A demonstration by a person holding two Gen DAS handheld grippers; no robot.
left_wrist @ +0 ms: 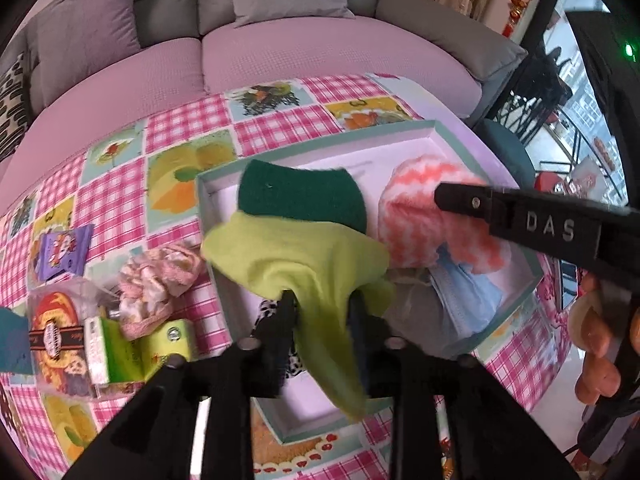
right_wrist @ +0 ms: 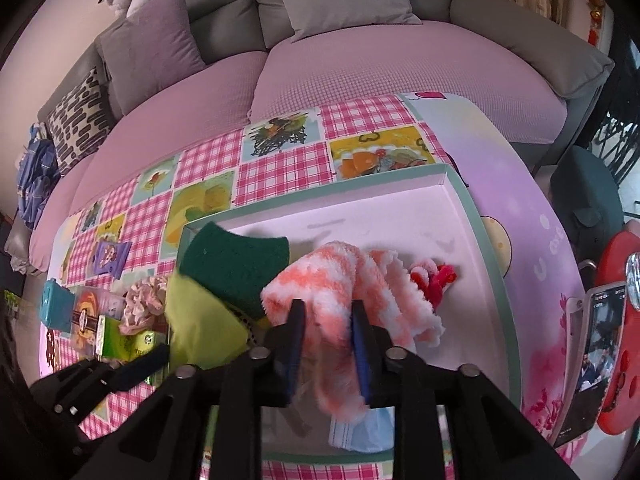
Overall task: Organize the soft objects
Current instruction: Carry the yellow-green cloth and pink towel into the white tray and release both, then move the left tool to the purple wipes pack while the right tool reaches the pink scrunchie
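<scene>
A shallow white box with a teal rim (left_wrist: 436, 126) (right_wrist: 444, 170) lies on the checked tablecloth. My left gripper (left_wrist: 322, 300) is shut on a yellow-green cloth (left_wrist: 296, 248) with a dark green scouring side (left_wrist: 300, 196), held over the box's left part; the cloth also shows in the right wrist view (right_wrist: 200, 320). My right gripper (right_wrist: 326, 310) is shut on a fluffy orange-and-white cloth (right_wrist: 332, 280) (left_wrist: 420, 200) over the box's middle. A blue face mask (left_wrist: 468, 300) (right_wrist: 360, 432) lies in the box under it. A red-and-white chenille piece (right_wrist: 434, 278) lies in the box to the right.
Left of the box lie a pink scrunchie (left_wrist: 156, 280) (right_wrist: 142, 304), a green carton (left_wrist: 132, 348), a clear box of sweets (left_wrist: 56, 320), a purple packet (left_wrist: 64, 250) and a teal item (right_wrist: 56, 304). A phone (right_wrist: 592, 360) and a red object (right_wrist: 624, 320) sit right. A sofa (left_wrist: 280, 52) stands behind.
</scene>
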